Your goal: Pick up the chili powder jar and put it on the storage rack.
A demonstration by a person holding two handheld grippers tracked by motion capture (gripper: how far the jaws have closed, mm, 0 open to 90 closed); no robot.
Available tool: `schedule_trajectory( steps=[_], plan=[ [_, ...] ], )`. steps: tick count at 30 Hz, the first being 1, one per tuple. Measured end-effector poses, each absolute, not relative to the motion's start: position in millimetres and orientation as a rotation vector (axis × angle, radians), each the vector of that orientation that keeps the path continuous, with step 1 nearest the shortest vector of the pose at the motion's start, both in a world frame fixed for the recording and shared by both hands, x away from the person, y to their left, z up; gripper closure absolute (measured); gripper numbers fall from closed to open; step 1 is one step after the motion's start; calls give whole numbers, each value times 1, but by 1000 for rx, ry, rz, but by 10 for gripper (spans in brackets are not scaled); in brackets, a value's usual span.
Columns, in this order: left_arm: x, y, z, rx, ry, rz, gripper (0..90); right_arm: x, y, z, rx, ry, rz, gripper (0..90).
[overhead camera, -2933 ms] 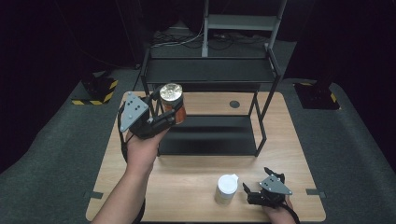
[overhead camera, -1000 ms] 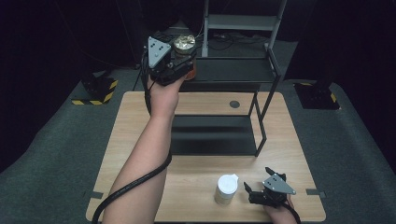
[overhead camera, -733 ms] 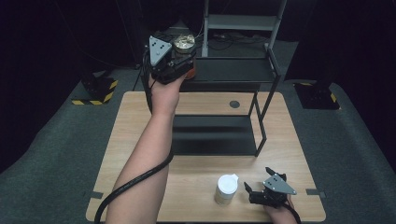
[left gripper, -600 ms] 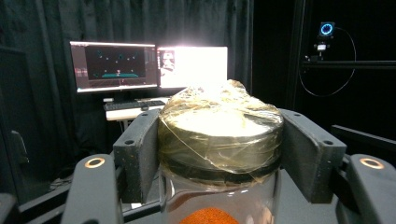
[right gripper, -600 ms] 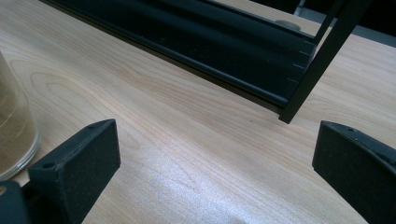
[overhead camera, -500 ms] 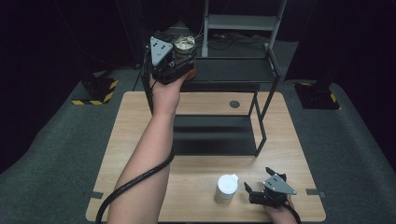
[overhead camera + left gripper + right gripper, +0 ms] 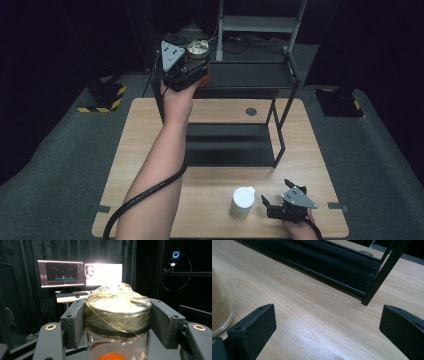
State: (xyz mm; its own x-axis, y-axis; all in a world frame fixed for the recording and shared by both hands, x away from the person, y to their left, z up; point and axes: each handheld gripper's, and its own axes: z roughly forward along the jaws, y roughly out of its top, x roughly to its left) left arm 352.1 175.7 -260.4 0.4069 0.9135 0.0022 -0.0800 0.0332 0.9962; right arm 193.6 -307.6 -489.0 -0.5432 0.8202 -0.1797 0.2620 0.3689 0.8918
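Note:
My left gripper [image 7: 194, 64] is raised at the left end of the black rack's upper shelf [image 7: 250, 75], shut on a clear glass jar [image 7: 197, 50] with a foil-wrapped lid and orange powder inside. In the left gripper view the two black pads [image 7: 73, 320] clamp the jar [image 7: 117, 315] just below its lid. My right gripper [image 7: 272, 205] rests open on the table near the front edge, beside a white-lidded jar [image 7: 243, 202]. In the right gripper view its jaws stand wide apart over bare wood, with that jar's glass wall [image 7: 219, 312] at the left edge.
A black metal rack [image 7: 227, 145] with a lower shelf stands on the wooden table [image 7: 150, 125]; its front rail [image 7: 317, 267] lies ahead of the right gripper. A small dark disc [image 7: 251, 111] lies on the table behind the rack. Monitors [image 7: 80, 273] glow beyond.
Since the oldest frame my left gripper has carried the jar up from the table's left side to the rack's upper shelf. Over the last second nothing has visibly moved.

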Motion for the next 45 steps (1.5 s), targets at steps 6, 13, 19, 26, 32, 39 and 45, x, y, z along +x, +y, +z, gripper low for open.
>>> schedule_trajectory(
  steps=[6, 13, 19, 26, 32, 39, 45],
  plan=[
    [352, 175, -260, 1308, 851, 928, 339, 193, -308, -489, 931, 2003, 1145, 0],
    [351, 175, -254, 1316, 868, 914, 278, 193, -308, -490, 930, 2002, 1150, 0],
    [343, 171, -252, 1324, 868, 964, 81, 194, -308, -489, 933, 2004, 1150, 0],
    [337, 175, -252, 1332, 863, 942, 4, 193, -307, -489, 928, 2003, 1143, 0],
    [325, 174, -253, 1351, 858, 945, 4, 193, -308, -489, 928, 2004, 1144, 0],
    [305, 179, -256, 1359, 825, 960, 4, 193, -307, -489, 925, 2005, 1140, 0],
    [285, 183, -259, 1352, 814, 960, 4, 193, -306, -489, 920, 2008, 1136, 0]
  ],
)
